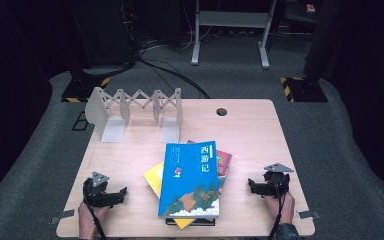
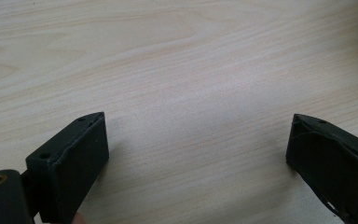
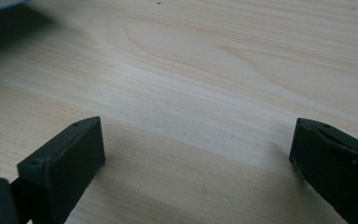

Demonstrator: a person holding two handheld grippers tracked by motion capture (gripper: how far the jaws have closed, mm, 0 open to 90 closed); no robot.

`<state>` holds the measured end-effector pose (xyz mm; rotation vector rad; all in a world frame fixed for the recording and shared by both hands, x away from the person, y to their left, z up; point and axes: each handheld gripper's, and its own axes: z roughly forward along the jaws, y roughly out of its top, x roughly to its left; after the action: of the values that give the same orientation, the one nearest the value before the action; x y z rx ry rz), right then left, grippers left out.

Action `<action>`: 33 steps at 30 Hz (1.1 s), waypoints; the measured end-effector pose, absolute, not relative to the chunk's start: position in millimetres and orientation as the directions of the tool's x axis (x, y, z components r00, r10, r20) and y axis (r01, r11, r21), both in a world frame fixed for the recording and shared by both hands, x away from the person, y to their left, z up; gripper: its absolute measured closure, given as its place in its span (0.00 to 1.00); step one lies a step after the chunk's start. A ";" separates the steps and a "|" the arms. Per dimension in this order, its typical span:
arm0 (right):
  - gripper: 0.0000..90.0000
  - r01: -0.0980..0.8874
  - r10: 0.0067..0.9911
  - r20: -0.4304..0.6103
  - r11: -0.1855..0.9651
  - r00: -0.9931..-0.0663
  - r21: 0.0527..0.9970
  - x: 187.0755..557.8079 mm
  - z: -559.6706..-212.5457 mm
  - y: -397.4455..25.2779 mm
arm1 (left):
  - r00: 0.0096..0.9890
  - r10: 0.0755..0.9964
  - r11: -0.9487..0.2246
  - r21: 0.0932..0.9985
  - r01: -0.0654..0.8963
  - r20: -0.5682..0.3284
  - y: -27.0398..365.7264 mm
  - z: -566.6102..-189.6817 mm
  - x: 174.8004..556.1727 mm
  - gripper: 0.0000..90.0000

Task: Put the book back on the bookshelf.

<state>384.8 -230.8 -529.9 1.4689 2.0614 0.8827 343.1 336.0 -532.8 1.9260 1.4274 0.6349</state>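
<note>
While both grippers rest at the near edge of the table (image 1: 250, 125), the stack of books (image 1: 190, 182) lies between them — untouched.

On top sits a blue book (image 1: 191, 180), over a yellow book (image 1: 154, 178) and a red book (image 1: 224, 162). Left gripper (image 1: 122, 191) and right gripper (image 1: 250, 185) point inward at the stack, jaws spread wide over bare wood, holding nothing. Behind stands a white folding book rack (image 1: 135, 112) — well apart.

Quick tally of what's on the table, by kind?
Books in the stack: 4 visible (blue illustrated book on top, yellow book, red book, dark book at the bottom)
White expanding metal book rack: 1
Handheld black grippers: 2 (left gripper, right gripper)
Total: 7
</note>
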 end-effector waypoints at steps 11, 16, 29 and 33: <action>0.00 0.686 0.923 0.164 0.132 -0.348 0.715 384.6 -519.6 -234.9 | 0.283 0.959 -0.191 0.740 0.645 0.000 335.0 -532.8 343.7 0.06; 0.00 0.676 0.885 0.240 0.107 -0.399 0.729 379.2 -491.6 -221.2 | 0.283 0.959 -0.191 0.740 0.645 0.000 335.0 -532.8 343.7 0.06; 0.02 0.597 0.740 0.261 0.229 -0.620 0.769 373.1 -429.8 -138.3 | 0.283 0.959 -0.191 0.739 0.646 0.002 335.1 -532.7 343.6 0.06; 0.06 0.594 0.709 0.247 0.292 -0.660 0.749 378.8 -430.0 -116.3 | 0.282 0.959 -0.191 0.740 0.645 0.001 335.0 -532.7 343.6 0.06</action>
<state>378.8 -116.3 -430.0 1.2273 2.4156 1.3092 343.6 335.0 -532.7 1.9219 1.4370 0.6371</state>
